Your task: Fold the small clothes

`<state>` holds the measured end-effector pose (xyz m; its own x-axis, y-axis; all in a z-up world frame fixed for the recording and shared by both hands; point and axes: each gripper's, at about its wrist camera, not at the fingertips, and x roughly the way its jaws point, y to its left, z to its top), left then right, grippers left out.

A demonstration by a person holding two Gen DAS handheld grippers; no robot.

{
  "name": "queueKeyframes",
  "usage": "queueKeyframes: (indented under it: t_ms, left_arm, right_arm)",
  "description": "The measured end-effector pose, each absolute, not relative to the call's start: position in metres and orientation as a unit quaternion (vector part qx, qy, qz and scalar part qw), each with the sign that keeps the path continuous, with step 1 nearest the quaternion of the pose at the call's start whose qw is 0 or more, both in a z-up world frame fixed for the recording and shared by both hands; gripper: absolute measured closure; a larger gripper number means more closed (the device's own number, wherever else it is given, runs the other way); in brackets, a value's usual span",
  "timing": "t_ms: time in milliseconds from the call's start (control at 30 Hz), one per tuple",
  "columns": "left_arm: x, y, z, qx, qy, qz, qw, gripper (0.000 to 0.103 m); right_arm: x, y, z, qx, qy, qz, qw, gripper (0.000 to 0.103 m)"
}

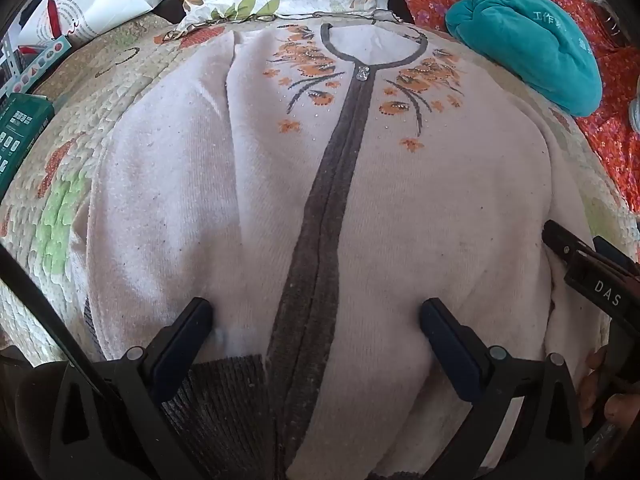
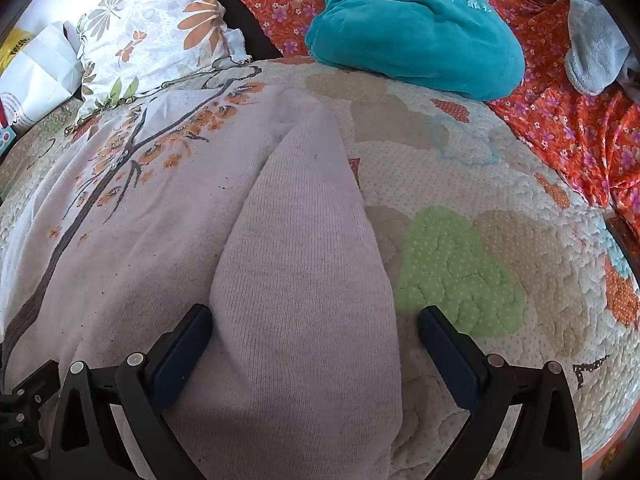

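A pale pink knitted cardigan (image 1: pixel 224 184) with a grey-brown front band (image 1: pixel 320 216) and orange flower prints lies flat, front up, on a quilted mat (image 1: pixel 52 208). My left gripper (image 1: pixel 316 320) is open, its fingers straddling the band near the ribbed hem (image 1: pixel 224 392). In the right wrist view the cardigan (image 2: pixel 168 216) lies to the left, and its sleeve (image 2: pixel 304 272) lies folded along its right side. My right gripper (image 2: pixel 314 324) is open over the lower sleeve, also visible at the right edge of the left wrist view (image 1: pixel 592 280).
A teal folded garment (image 2: pixel 416 32) lies beyond the mat on an orange floral sheet (image 2: pixel 568 128). A floral pillow (image 2: pixel 160 28) and a white paper bag (image 2: pixel 36 64) sit at the far left. A green box (image 1: pixel 20 132) lies at the left. A grey sock (image 2: pixel 596 48) lies far right.
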<state>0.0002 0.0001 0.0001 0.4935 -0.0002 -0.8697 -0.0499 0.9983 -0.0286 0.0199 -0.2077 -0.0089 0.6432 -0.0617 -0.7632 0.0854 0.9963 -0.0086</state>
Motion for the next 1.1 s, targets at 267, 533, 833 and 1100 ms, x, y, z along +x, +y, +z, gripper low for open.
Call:
queueKeyframes:
  t_ms: [267, 533, 833, 1100]
  left_arm:
    - [0.001, 0.000, 0.000, -0.026, 0.504, 0.015, 0.863, 0.000]
    - [0.002, 0.001, 0.002, -0.032, 0.515, 0.015, 0.856, 0.000]
    - [-0.009, 0.016, 0.022, -0.085, 0.528, -0.010, 0.845, 0.040]
    - [-0.009, 0.075, 0.059, -0.128, 0.472, 0.053, 0.871, 0.042]
  right_arm:
    - [0.020, -0.208, -0.008, 0.014, 0.421, -0.041, 0.906, 0.000]
    - [0.019, -0.205, -0.010, 0.009, 0.418, -0.044, 0.907, 0.000]
    - [0.019, -0.205, -0.009, 0.007, 0.419, -0.042, 0.907, 0.000]
    - [0.019, -0.205, -0.009, 0.007, 0.419, -0.043, 0.907, 0.000]
